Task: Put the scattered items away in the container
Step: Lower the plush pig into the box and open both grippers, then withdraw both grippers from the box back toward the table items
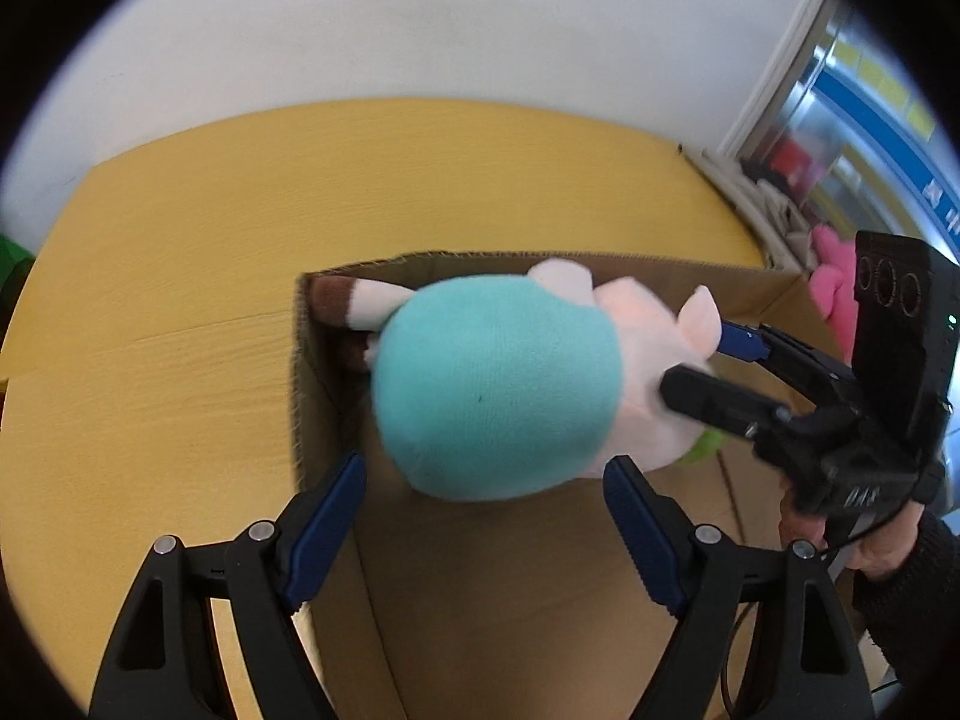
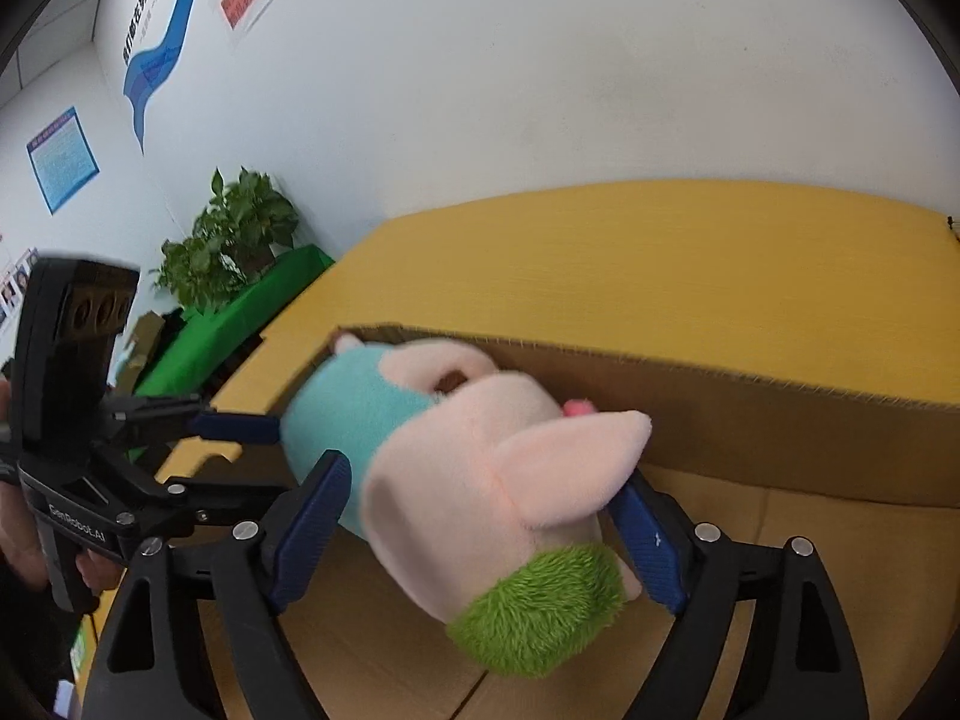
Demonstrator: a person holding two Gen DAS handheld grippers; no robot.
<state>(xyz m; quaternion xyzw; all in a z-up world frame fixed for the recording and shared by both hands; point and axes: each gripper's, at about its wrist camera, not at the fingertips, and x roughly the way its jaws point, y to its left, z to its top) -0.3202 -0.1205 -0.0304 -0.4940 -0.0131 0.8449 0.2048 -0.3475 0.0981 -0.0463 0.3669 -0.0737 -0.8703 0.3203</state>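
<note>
White wall backs a yellow wood-grain counter [image 1: 180, 300], on which an open cardboard box [image 1: 480, 570] sits with its flaps up.

At far left in the right wrist view, posters hang on the wall and a potted plant [image 2: 234, 234] stands on a green-covered surface [image 2: 240, 318] beyond the counter's end. Nearer, the left gripper [image 1: 480, 516] reaches in from that side; in its own view its 2 blue-padded fingers [image 1: 327, 531] stand wide apart over the box's near left corner, with nothing between them. The plush's teal body hangs just ahead of them, apparently not touching either pad.

In the middle, the plush toy [image 1: 498, 390], with a pale pink head, teal body, pointed ears and a green tuft, is held above the inside of the box, near its left wall. A brown-tipped limb of the plush points toward the box's far left corner.

To the right, the right gripper [image 2: 480, 540] is clamped on the plush's pink head, 1 blue pad [image 2: 312, 528] pressing its left side and the other behind the ear on the right. In the left wrist view a hand [image 1: 870, 546] grips that tool's handle. Beyond the box's right edge a bright pink soft item [image 1: 831, 288] lies near a glass partition.
</note>
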